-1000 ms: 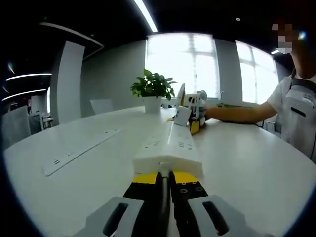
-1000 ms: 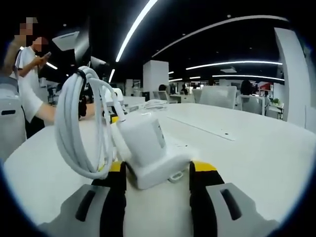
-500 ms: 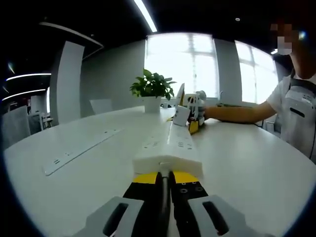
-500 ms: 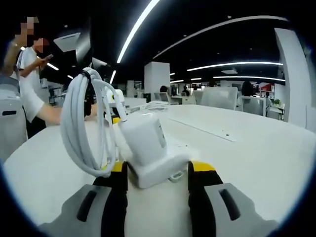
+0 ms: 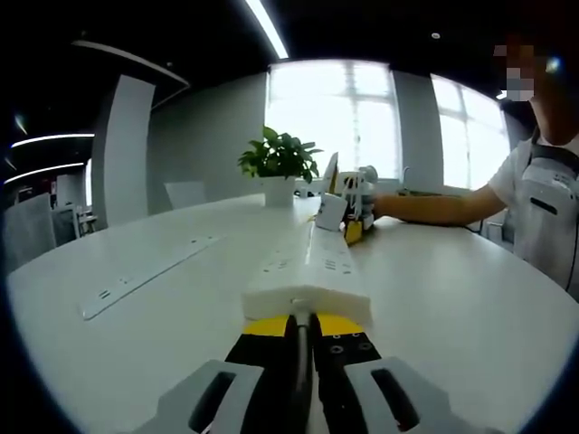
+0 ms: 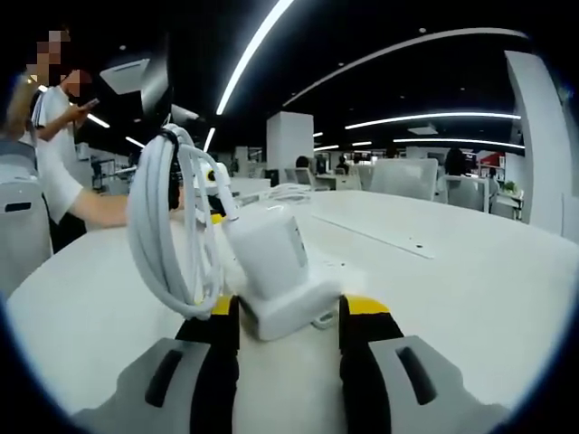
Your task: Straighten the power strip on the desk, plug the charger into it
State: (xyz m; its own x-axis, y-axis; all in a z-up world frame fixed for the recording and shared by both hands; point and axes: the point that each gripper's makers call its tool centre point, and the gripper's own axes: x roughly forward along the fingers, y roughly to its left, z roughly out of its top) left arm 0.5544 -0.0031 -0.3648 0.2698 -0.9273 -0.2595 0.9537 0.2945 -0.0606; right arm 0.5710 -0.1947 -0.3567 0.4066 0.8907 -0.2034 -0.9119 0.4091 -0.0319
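In the left gripper view the white power strip [image 5: 310, 267] runs straight away from me along the white desk [image 5: 452, 307]. My left gripper [image 5: 300, 330] is shut on its near end, yellow pads tight against it. At the far end stands the white charger [image 5: 333, 210], with my right gripper [image 5: 355, 226] around that end. In the right gripper view the charger [image 6: 267, 249] stands upright on the strip's end [image 6: 294, 312], and its coiled white cable [image 6: 167, 231] hangs at its left. My right gripper [image 6: 289, 316] presses both yellow pads on that white end.
A potted plant [image 5: 280, 163] stands beyond the strip. A person [image 5: 534, 199] sits at the desk's right with a forearm on it. A long flat cover strip [image 5: 136, 276] lies in the desk to the left. Office chairs [image 6: 398, 176] stand across the desk.
In the right gripper view the cable coil has shifted a little to the right and stands more upright, and the jaws look slightly closer together. The left gripper view is unchanged.
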